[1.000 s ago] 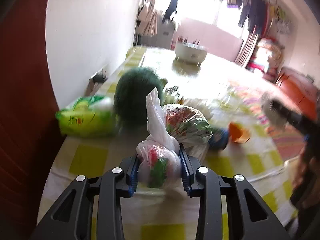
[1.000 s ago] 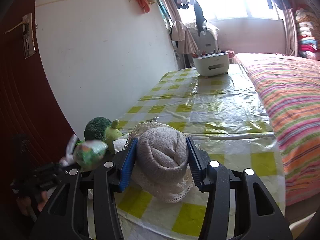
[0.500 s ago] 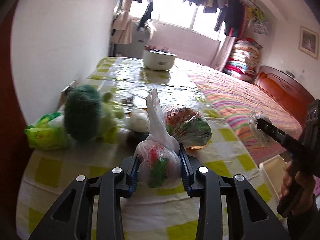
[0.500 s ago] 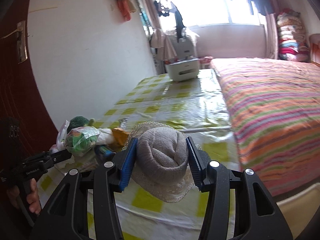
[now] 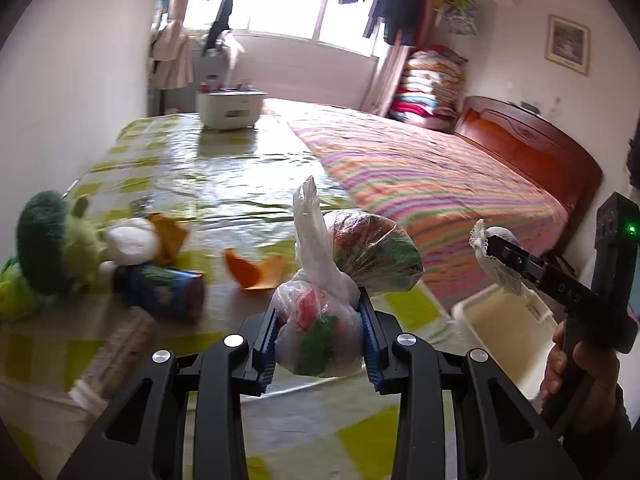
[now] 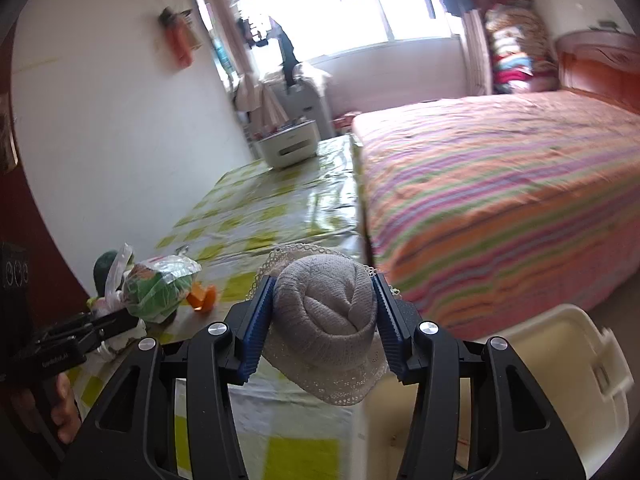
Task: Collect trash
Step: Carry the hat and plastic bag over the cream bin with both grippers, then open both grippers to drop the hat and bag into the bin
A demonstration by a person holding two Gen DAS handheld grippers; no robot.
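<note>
Right now my left claw (image 5: pixel 319 334) pinches a knotted trash bag (image 5: pixel 316 332) and my right claw (image 6: pixel 325 322) clamps a rolled cloth (image 6: pixel 326 320) above the bin (image 6: pixel 552 380) just below-right, so the slack plastic may slip onto the surface (image 5: pixel 224 184) short of it.

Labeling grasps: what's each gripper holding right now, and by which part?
Left gripper: tied plastic bag, clamped across its lower bulge, below the knot. Right gripper: rolled grey sock, clamped across its sides, lace cuff hanging below.
</note>
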